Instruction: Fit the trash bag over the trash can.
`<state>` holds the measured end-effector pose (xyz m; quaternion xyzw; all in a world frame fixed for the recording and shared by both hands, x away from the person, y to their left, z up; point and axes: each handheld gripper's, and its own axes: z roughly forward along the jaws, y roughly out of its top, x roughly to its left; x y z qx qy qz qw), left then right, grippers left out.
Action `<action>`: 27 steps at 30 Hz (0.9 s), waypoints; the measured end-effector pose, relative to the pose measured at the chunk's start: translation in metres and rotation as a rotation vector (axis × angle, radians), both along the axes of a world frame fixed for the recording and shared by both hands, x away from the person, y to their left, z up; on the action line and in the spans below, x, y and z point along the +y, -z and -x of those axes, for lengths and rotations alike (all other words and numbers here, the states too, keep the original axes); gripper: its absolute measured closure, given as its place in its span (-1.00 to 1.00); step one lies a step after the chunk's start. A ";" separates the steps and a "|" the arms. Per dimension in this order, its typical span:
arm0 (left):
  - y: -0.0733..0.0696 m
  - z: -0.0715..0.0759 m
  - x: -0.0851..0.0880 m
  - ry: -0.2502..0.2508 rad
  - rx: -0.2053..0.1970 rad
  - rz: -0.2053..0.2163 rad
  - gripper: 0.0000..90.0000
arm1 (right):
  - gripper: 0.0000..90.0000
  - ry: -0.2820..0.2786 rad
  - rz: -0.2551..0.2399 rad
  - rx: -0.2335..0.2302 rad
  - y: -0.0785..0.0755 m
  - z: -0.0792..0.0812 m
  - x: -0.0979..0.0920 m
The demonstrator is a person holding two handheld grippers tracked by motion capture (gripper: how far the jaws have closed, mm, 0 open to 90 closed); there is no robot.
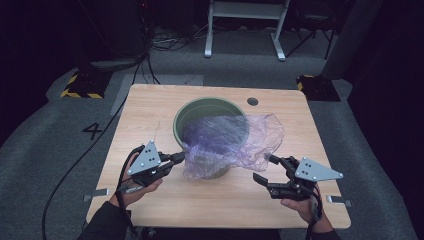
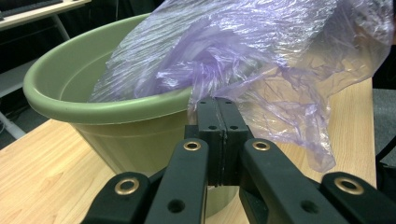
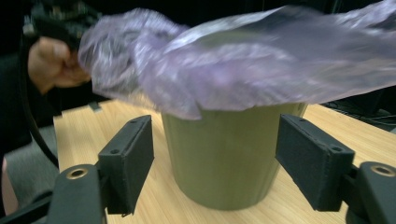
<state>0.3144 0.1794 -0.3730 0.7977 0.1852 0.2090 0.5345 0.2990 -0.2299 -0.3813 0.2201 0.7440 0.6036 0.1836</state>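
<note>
A green plastic pot stands upright in the middle of the wooden table. A thin, see-through purple bag lies draped over its mouth and hangs down its near side. My left gripper is shut on the bag's near-left edge, beside the pot wall. In the left gripper view the jaws meet with the bag bunched at their tips, next to the pot. My right gripper stands open, right of the pot and apart from the bag. Its view faces the pot under the bag.
A round cable hole sits at the table's far right. A white metal frame stands on the floor behind the table. Yellow-and-black bases flank the far corners. A black cable runs along the floor at left.
</note>
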 end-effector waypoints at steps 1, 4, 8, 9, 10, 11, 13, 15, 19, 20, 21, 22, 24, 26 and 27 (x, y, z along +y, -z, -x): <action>0.000 0.000 0.000 -0.001 0.000 -0.002 0.98 | -0.32 0.005 -0.016 0.005 -0.001 -0.001 -0.001; 0.001 -0.001 -0.001 -0.005 -0.001 -0.008 0.96 | -0.02 0.009 -0.038 0.006 -0.002 -0.003 -0.002; 0.002 -0.001 -0.002 -0.011 0.002 -0.012 0.92 | 0.43 -0.006 -0.033 -0.011 -0.005 -0.002 0.002; 0.002 -0.001 -0.002 -0.009 0.001 -0.013 0.90 | 0.58 -0.001 -0.024 -0.020 -0.006 -0.002 0.004; 0.002 -0.001 -0.002 -0.009 -0.002 -0.018 0.87 | 0.68 -0.003 -0.020 -0.024 -0.006 -0.002 0.004; 0.002 0.000 -0.003 -0.017 -0.008 -0.019 0.80 | 0.77 -0.001 -0.016 -0.032 -0.006 -0.003 0.006; 0.001 0.001 -0.001 -0.007 -0.011 -0.019 0.68 | 0.93 0.006 -0.008 -0.043 -0.006 -0.003 0.008; -0.001 0.004 0.000 0.011 -0.026 -0.019 0.58 | 1.00 0.006 -0.005 -0.047 -0.006 -0.003 0.009; -0.008 0.010 0.003 0.035 -0.021 -0.008 0.16 | 1.00 0.011 0.005 -0.057 -0.006 -0.004 0.011; -0.010 0.012 0.004 0.031 -0.017 -0.002 0.07 | 1.00 0.010 0.002 -0.055 -0.006 -0.004 0.011; -0.012 0.014 0.004 0.023 -0.020 -0.002 -0.12 | 1.00 0.011 0.003 -0.054 -0.005 -0.004 0.011; -0.013 0.016 0.004 0.015 -0.021 -0.003 -0.26 | 1.00 0.013 0.007 -0.055 -0.005 -0.004 0.011; -0.016 0.019 0.003 0.020 -0.024 0.001 -0.46 | 1.00 0.013 0.009 -0.056 -0.005 -0.004 0.011; -0.020 0.023 0.001 0.047 -0.025 -0.001 -0.64 | 1.00 0.017 0.019 -0.063 -0.005 -0.004 0.011; -0.022 0.025 0.000 0.051 -0.026 -0.003 -0.66 | 1.00 0.017 0.020 -0.063 -0.005 -0.004 0.011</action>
